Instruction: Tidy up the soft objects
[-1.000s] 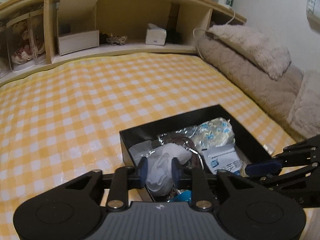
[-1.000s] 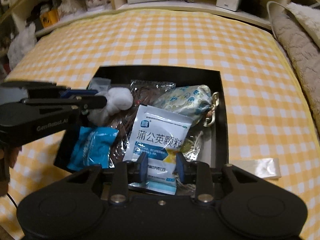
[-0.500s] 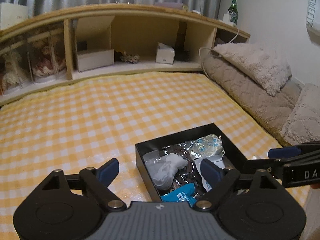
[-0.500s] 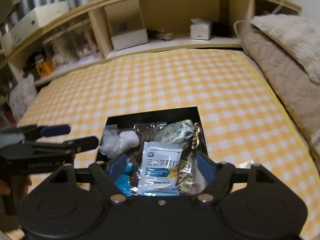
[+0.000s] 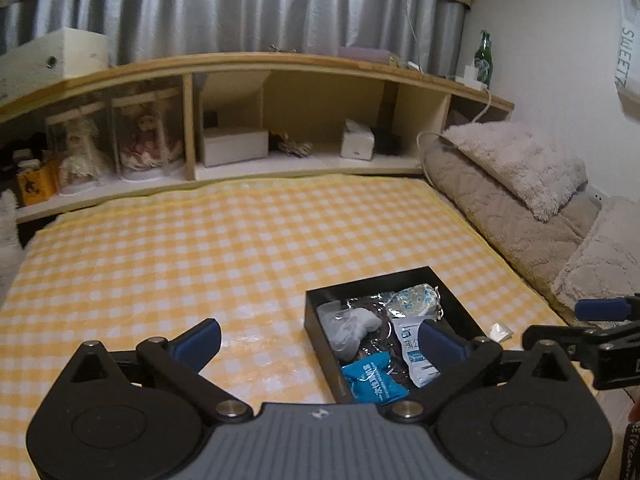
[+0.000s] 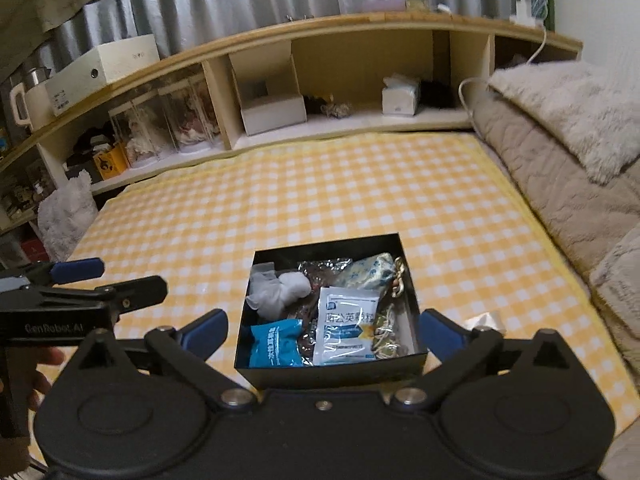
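Black box (image 6: 328, 368) sits on the yellow checked cloth (image 6: 320, 192), toward the near right of the bed. Its contents, all inside the walls:
- white soft bundle (image 6: 280, 290) at the left, toward the far side;
- blue packet (image 6: 276, 344) at the near left corner;
- white sachet (image 6: 344, 326) with blue print in the near middle, lying over a crinkled foil wrapper (image 6: 320, 270);
- pale patterned pouch (image 6: 368, 274) at the far right, with a gold chain (image 6: 398, 280) against the right wall.

Left gripper (image 5: 316, 340): fingers spread wide, nothing between them, held above the cloth just left of the box. From the right wrist camera it shows at the left edge (image 6: 116, 280), clear of the box.

Right gripper (image 6: 324, 330): fingers spread wide, empty, held over the near side of the box, not touching the contents.

A small clear wrapper (image 6: 484, 320) lies on the cloth just right of the box. Wooden shelf (image 6: 360, 28) runs along the far side; beige pillows (image 6: 572, 120) on the right.
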Available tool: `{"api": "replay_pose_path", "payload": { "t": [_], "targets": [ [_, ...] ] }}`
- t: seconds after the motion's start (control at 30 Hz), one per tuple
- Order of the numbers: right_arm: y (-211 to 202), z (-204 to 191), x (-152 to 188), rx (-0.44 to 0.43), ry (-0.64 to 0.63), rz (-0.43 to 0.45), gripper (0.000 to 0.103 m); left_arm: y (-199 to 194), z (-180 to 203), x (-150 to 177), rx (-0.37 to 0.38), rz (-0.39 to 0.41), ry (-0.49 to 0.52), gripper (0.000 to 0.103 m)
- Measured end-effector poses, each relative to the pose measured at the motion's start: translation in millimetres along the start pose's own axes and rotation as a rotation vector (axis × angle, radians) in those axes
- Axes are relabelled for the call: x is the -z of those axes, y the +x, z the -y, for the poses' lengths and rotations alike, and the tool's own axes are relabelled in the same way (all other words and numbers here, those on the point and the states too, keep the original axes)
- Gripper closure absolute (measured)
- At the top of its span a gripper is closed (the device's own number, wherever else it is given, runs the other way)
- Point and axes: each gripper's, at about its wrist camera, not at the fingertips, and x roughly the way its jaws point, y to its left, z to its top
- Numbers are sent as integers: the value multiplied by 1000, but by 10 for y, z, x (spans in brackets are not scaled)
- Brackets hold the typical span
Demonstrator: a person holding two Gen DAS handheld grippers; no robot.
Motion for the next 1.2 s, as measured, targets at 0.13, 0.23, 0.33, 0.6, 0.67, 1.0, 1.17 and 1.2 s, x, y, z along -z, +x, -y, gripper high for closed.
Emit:
{"api": "replay_pose_path", "payload": {
  "t": [0.13,0.23,0.33,0.6,0.67,1.0,1.17,1.2],
  "targets": [
    [-232,-36,54,-9,-8,15,0,-250,-65,94,-10,15,-19,0],
    [-381,-57,107,-22,-6,27,0,-398,-91,189,-37,29,-16,0],
    [-477,-90,198,-16,-21,40,0,-512,-127,315,-57,42,-33,0],
    [-534,-180,574,25,-101,90,0,-687,-127,590,-74,74,-34,0],
    [-527,-187,653,32,-109,98,0,-725,-95,647,-82,88,-24,0],
    [-544,-278,895,89,-166,194,0,-811,-10,900,-125,99,8,0],
    [-557,-302,930,90,-177,223,0,-844,-26,993,-141,103,-7,0],
    [-556,-303,939,88,-177,226,0,-845,-36,1000,-140,103,-10,0]
  ]
}}
